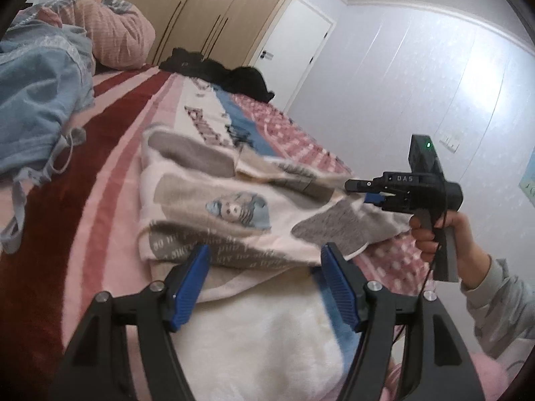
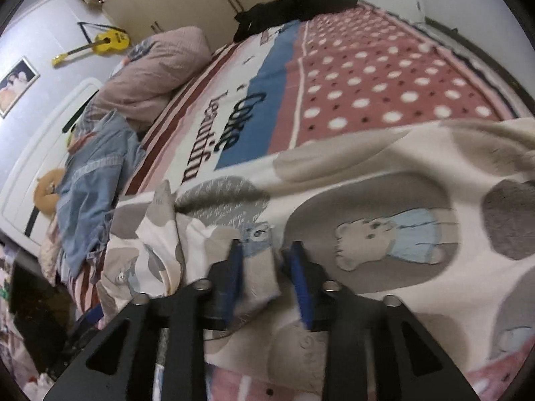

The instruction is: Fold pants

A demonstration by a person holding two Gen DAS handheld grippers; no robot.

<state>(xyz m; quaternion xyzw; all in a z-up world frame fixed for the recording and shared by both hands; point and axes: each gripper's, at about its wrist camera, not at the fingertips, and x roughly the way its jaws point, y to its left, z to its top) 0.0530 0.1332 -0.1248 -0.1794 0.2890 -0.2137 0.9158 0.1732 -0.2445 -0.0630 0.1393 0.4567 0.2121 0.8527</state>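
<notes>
The pants (image 1: 234,207) are cream with grey patches and teddy-bear prints, and they lie spread on the bed blanket (image 1: 110,173). My left gripper (image 1: 265,250) is open just over their near edge, with nothing between its blue pads (image 1: 190,287). A hand holds my right gripper (image 1: 354,187) at the pants' right edge, where the cloth rises toward it. In the right wrist view the pants (image 2: 367,200) fill the foreground. A bunched fold of them sits between the parted jaws of the right gripper (image 2: 264,245), and the right pad (image 2: 299,277) stands slightly off the cloth.
A blue garment (image 1: 40,100) and a pink pillow (image 1: 113,33) lie at the head of the bed. Black clothes (image 1: 227,73) are heaped at its far edge. A yellow guitar (image 2: 107,41) hangs on the wall near the wardrobe (image 1: 200,6).
</notes>
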